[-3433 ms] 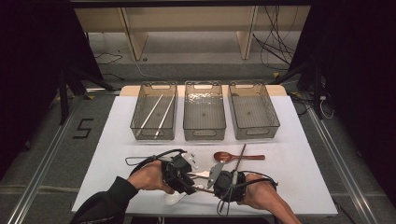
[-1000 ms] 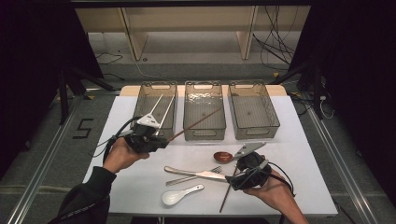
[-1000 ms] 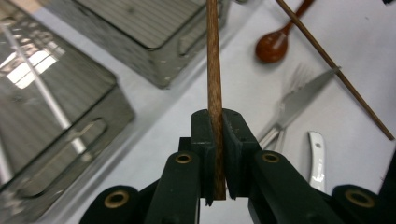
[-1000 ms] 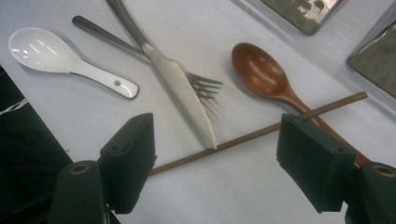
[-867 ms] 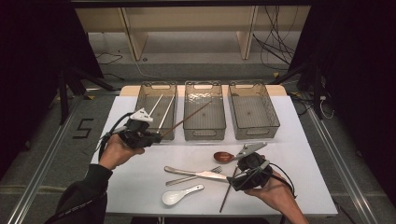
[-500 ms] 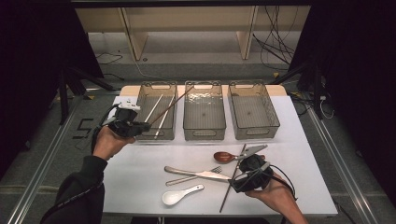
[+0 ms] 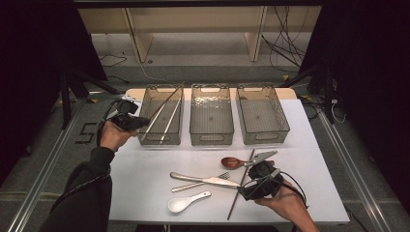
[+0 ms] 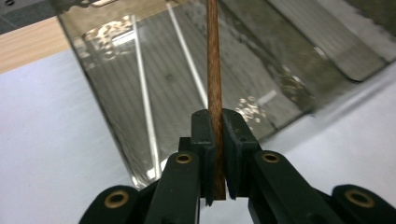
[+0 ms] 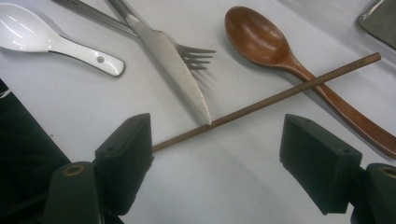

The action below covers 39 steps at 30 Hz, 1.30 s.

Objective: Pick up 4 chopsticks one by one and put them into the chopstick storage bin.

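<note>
The left gripper (image 7: 138, 122) is sitting at the left side of the leftmost clear bin (image 7: 161, 140), its jaws pinched tight on a brown wooden chopstick (image 8: 213, 70). In the left gripper view the stick is running straight up from between the two black pads and out ahead of them, over the bin's near wall and above its floor. Two pale chopsticks (image 8: 140, 79) are lying on that floor, ahead of the jaws and to the left of the held stick. In the high view the held stick is slanting from the gripper up across the bin toward its far right corner. The middle bin (image 7: 211, 137) and the right bin (image 7: 263, 137) are standing beyond it, on the side away from the left hand. The right gripper (image 9: 217, 154) is hovering low over the white table (image 7: 145, 169) with its jaws spread wide and nothing between the pads. A second brown chopstick (image 9: 280, 95) is lying on the table just ahead of those open jaws, crossing in front of them. A wooden spoon (image 9: 261, 39) is lying ahead and right, its handle under that chopstick. A knife (image 9: 163, 51) is lying ahead with its tip touching the chopstick, a fork (image 9: 194, 56) beneath it, and a white ceramic spoon (image 9: 42, 37) far ahead to the left.
</note>
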### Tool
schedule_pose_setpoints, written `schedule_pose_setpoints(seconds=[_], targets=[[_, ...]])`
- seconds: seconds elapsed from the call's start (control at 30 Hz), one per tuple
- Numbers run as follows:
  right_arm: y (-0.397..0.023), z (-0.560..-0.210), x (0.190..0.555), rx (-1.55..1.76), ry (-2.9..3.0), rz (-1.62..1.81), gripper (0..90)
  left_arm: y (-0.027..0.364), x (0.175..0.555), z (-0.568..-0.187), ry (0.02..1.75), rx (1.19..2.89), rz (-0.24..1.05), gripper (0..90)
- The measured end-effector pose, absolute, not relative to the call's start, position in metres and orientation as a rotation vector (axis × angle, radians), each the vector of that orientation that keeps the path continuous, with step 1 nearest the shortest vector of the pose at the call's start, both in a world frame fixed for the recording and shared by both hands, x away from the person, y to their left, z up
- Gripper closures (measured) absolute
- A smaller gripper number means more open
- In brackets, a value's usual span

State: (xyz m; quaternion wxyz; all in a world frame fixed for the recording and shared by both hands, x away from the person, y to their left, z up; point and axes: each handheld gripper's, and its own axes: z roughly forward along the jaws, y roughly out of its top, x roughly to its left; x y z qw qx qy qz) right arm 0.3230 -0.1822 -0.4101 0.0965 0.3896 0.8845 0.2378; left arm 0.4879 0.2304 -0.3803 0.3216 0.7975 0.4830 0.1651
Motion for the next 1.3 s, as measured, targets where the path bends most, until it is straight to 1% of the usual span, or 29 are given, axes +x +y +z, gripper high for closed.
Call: schedule_pose_setpoints(seconds=[0.3,0.73,0.83,0.93,1.03,1.1,1.17,1.23,1.3], targets=[[-0.183,-0.41,0.323,1.156,2.62,0.705,26.2,0.235,0.505,-0.396,1.386,2.082,0.42,83.6],[-0.183,-0.41,0.323,1.147,2.628,0.708,26.2,0.231,0.516,-0.403,1.438,2.124,0.39,83.3],[-0.183,-0.41,0.322,1.145,2.63,0.708,26.3,0.23,0.519,-0.406,1.455,2.136,0.347,82.9],[-0.183,-0.41,0.322,1.146,2.631,0.709,26.3,0.229,0.52,-0.407,1.467,2.139,0.35,81.6],[-0.183,-0.41,0.323,1.143,2.632,0.708,26.3,0.228,0.518,-0.403,1.471,2.126,0.316,65.8],[-0.184,-0.41,0.323,1.146,2.629,0.708,26.3,0.227,0.516,-0.397,1.463,2.112,0.311,59.6],[-0.184,-0.41,0.323,1.149,2.625,0.707,26.3,0.225,0.512,-0.391,1.455,2.1,0.296,50.9],[-0.184,-0.41,0.323,1.159,2.621,0.705,26.3,0.223,0.507,-0.385,1.433,2.095,0.273,45.6],[-0.184,-0.41,0.324,1.171,2.619,0.705,26.3,0.22,0.499,-0.378,1.405,2.084,0.277,40.6]])
